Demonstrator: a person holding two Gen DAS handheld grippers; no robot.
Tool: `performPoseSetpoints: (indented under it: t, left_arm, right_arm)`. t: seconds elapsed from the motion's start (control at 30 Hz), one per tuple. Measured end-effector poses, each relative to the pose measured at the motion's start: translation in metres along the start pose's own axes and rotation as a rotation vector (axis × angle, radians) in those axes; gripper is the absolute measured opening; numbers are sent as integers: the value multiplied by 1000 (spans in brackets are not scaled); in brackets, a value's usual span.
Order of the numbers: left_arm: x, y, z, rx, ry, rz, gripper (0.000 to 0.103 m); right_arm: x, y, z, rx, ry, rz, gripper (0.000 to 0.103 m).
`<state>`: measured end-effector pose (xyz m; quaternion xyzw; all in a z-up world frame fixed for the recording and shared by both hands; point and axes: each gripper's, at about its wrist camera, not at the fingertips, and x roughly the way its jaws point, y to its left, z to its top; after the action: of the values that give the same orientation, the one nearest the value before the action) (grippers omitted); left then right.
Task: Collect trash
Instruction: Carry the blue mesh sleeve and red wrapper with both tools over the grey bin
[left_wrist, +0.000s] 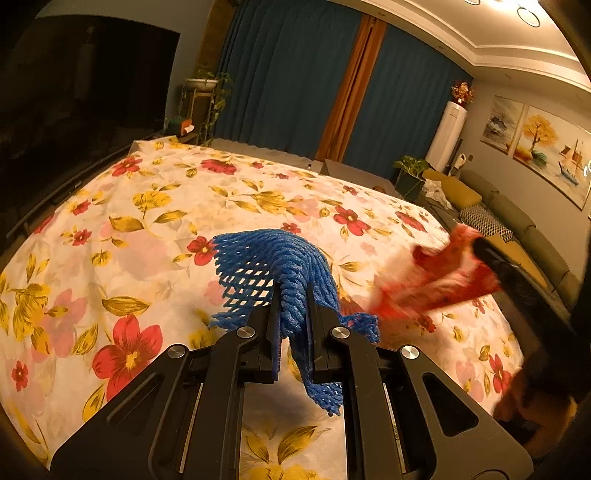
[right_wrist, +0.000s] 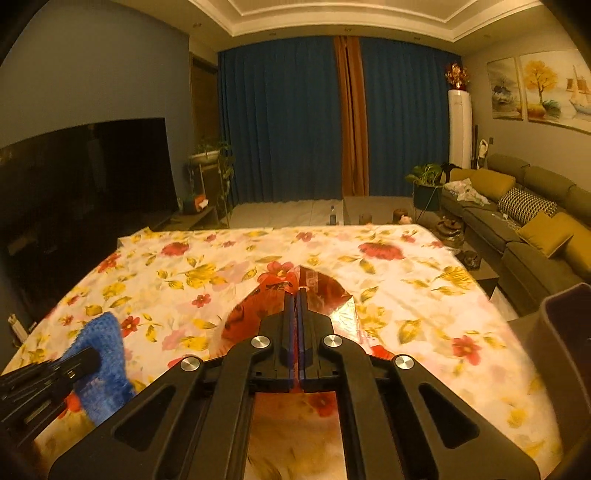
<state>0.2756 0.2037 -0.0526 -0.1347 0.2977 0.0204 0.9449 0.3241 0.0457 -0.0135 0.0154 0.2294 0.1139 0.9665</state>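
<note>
While the left gripper hangs over the flowered surface, its jaws are clamped tight on a blue foam net, the mesh bunched between the fingers and spilling out ahead and below them, lifted off the cloth near the middle of the near edge. Off toward the right edge, in this same left view, a red wrapper shows up blurred, dangling from the tip of the right gripper, clear of the cloth.

Over to the right view now: the right gripper has its jaws pressed fully together, pinching that red wrapper, which fans out to both sides of the fingers, its shiny underside catching the light on the right. It sits above the middle of the surface. Down by the near left corner, the left gripper pokes in with the blue foam net around its tip. At the right edge, a dark bin stands just beside the surface, its rim level with the cloth.
</note>
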Motion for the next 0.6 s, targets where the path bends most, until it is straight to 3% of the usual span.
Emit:
performPoseSetpoints:
  t: [0.33,0.6]
  left_arm:
    - [-10,-18,-4,36,-25,-42,9]
    - [-40,-77,-8,140,-67,-110,9]
  right_arm:
    - [-81,-29,-8,-15,-62,-8,1]
    - [-130,-53,-12,-40,-119,-31,1]
